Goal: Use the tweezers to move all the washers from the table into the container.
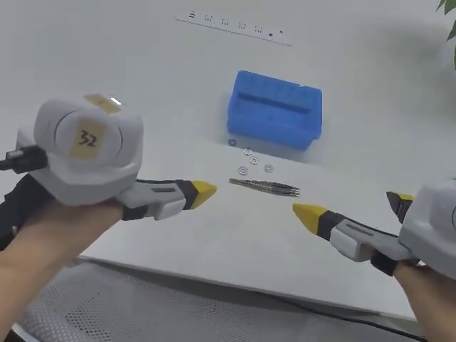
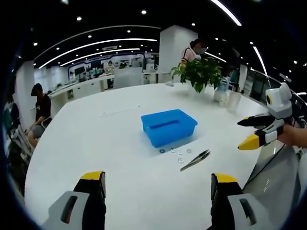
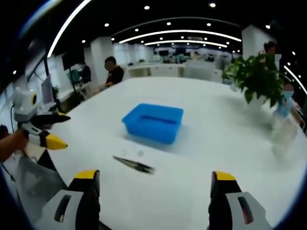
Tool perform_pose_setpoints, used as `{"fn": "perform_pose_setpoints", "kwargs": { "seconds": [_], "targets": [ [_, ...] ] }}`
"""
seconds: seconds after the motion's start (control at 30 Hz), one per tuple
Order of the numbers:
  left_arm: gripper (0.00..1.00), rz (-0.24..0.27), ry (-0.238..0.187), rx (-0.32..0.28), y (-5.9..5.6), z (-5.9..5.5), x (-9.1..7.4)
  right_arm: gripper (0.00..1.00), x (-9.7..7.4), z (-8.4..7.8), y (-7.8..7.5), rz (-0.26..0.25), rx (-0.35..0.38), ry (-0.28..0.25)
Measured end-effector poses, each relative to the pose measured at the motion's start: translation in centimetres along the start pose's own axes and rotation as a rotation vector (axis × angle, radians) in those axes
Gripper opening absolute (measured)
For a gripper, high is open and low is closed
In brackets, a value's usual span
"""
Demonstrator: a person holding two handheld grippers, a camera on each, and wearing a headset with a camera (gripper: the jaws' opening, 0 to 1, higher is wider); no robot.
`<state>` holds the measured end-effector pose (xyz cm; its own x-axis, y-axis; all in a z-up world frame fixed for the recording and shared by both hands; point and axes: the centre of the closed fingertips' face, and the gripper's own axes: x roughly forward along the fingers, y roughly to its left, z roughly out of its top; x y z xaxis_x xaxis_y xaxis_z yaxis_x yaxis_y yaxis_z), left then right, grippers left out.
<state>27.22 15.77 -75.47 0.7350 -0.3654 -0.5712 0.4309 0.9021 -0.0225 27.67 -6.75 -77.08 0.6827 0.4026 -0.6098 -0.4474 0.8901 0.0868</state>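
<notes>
Several washers [image 1: 254, 160] lie on the table just near of the container [image 1: 274, 110], with the tweezers [image 1: 265, 187] untouched beside them. Left gripper [image 2: 157, 178] and right gripper [image 3: 153, 176] both gape wide, empty. Next, one likely must grasp the tweezers.

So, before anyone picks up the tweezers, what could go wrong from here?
1. The thin metal tweezers lie flat on the white table; the wide-open right hand-held gripper may struggle to lift them and could push them instead.
2. The small metal washers lie close beside the tweezers, so a clumsy grasp might scatter them.
</notes>
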Motion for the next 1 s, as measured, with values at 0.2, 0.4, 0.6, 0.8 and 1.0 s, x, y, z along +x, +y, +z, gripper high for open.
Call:
{"fn": "perform_pose_setpoints", "kwargs": {
  "seconds": [0.2,0.4,0.6,0.8,1.0],
  "targets": [
    [0.89,-0.132,-0.093,0.020,-1.9,1.4,1.2,0.93,0.1,0.3,-0.5,-0.006,0.016,-0.016],
    [0.63,-0.240,-0.022,0.141,-3.0,0.7,3.8,0.92,0.2,-0.1,-0.8,-0.005,0.028,-0.010],
    [0.48,-0.330,0.021,0.184,-4.0,-0.3,6.8,0.92,0.2,-0.4,-1.3,-0.008,0.030,0.003],
    [0.39,-0.399,0.051,0.250,-4.9,-1.3,8.4,0.91,0.3,-0.7,-1.7,-0.008,0.026,0.016],
    [0.34,-0.457,0.090,0.281,-5.5,-2.5,9.9,0.91,0.5,-0.6,-2.1,-0.010,0.027,0.021]
  ]
}}
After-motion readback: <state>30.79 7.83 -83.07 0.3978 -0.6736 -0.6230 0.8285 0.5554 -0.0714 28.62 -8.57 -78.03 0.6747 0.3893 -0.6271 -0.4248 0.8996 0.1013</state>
